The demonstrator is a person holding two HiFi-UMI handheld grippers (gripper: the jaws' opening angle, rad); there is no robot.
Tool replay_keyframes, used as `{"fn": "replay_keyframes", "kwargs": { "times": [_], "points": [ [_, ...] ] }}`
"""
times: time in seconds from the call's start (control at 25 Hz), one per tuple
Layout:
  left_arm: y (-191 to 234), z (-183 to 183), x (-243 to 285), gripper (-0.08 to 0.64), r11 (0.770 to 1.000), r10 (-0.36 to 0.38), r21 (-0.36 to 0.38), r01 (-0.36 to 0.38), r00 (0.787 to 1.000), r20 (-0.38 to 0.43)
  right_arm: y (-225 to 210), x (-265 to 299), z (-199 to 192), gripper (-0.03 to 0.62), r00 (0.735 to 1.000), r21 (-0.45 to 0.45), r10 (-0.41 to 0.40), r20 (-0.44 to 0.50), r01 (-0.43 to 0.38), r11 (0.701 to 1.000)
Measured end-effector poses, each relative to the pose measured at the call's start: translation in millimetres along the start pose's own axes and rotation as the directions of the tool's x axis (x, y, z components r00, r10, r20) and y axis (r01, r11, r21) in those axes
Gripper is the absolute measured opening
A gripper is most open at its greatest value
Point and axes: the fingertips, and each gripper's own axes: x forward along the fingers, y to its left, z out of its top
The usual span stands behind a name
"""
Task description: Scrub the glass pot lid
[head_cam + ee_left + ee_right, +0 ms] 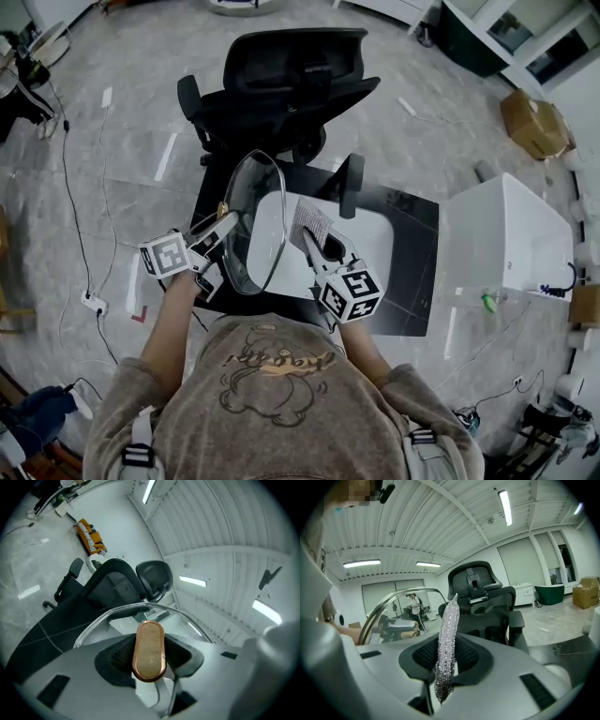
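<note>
Over the left half of the black tabletop (412, 217), above the left edge of the white basin (370, 234), the round glass pot lid with a metal rim (255, 220) hangs on edge, carried by the left gripper (225, 225), whose jaws are clamped on the lid's oval wood-coloured, copper-rimmed knob (150, 651). Just beside it, toward the tabletop's middle, the right gripper (314, 244) pinches a silvery, glittering mesh scrubbing cloth (446, 644) between closed jaws, seemingly clear of the glass. Scrubbing looks about to start: the cloth must be pressed against the lid's face while the knob grip holds firm.
</note>
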Motion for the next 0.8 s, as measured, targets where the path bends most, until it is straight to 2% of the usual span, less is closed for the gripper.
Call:
{"fn": "replay_keyframes", "kwargs": {
  "times": [0.32, 0.8],
  "points": [
    [-13, -25, 8, 0.183, 0.999, -0.043, -0.023, 0.042, 0.998, -0.037, 39, -7, 37, 0.081, 0.986, -0.032, 0.148, 0.077, -0.146, 0.989],
    [-17, -50, 14, 0.183, 0.995, -0.099, 0.013, 0.103, 0.982, -0.16, 26, 3, 46, 0.083, 0.987, -0.019, 0.134, 0.09, -0.133, 0.991]
  ]
}}
